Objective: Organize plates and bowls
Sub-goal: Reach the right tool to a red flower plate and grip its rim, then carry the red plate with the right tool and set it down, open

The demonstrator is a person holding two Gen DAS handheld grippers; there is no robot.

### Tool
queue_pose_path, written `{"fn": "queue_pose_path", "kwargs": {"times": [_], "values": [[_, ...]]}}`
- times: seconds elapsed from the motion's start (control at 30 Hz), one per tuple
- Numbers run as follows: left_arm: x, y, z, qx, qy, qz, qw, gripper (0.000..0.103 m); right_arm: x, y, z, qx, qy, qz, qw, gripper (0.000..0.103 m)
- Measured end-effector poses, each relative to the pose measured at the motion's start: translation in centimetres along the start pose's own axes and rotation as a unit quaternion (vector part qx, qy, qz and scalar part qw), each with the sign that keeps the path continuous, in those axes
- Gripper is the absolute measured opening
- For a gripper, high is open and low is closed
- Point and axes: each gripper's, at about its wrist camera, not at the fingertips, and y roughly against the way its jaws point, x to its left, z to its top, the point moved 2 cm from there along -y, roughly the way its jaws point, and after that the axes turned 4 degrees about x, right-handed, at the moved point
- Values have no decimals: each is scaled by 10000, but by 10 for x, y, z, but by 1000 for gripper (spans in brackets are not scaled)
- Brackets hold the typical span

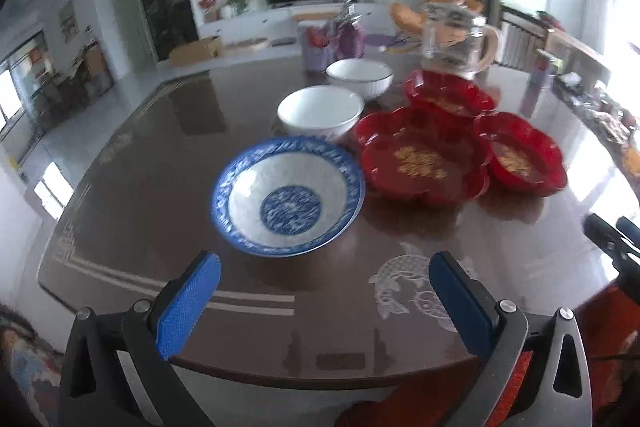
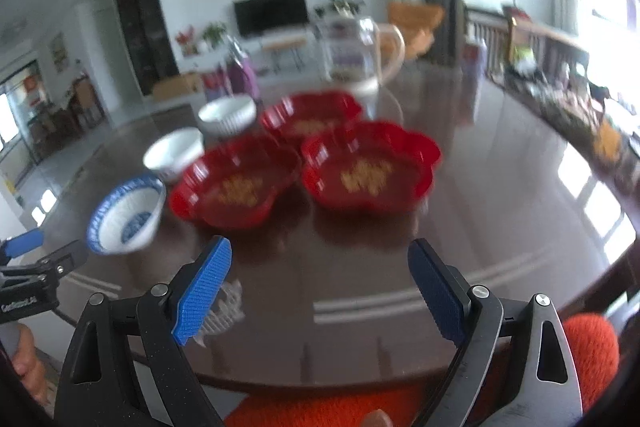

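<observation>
Near the table's edge both grippers — left gripper (image 1: 324, 291) and right gripper (image 2: 320, 287) — hung spread, empty. Best to take the blue-and-white bowl (image 1: 288, 195) by its near rim — squarely, without tipping it.

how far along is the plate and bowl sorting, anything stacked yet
Nothing looks done: the blue-patterned bowl, near white bowl and far white bowl sit in a separate row, and the three red plates lie side by side, edges crowding but not nested. Nothing is in hand; the left gripper and right gripper are open above the table. All stacking is left.
</observation>
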Motion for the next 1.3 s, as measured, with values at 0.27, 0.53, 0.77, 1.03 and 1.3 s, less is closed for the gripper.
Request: {"fn": "queue_pose_path", "kwargs": {"times": [0.27,0.53,0.77,1.03,1.3], "values": [[-36,-33,41,545,-156,-1474,9875,103,-34,-23,-9,568,-571,-314,9963,92],[-132,-95,164,1064,-892,-2613,9552,103,-92,-53,49,1036,-1470,366,9830,92],[-205,-184,191,1932,-1384,-2220,9456,85,-134,-79,96,1385,-1683,413,9751,92],[-230,-211,181,2271,-1280,-2252,9388,54,-147,-135,103,1805,-1791,537,9656,86],[-243,-208,170,2199,-1426,-2166,9404,32,-138,-165,95,2127,-1599,524,9625,26]]}}
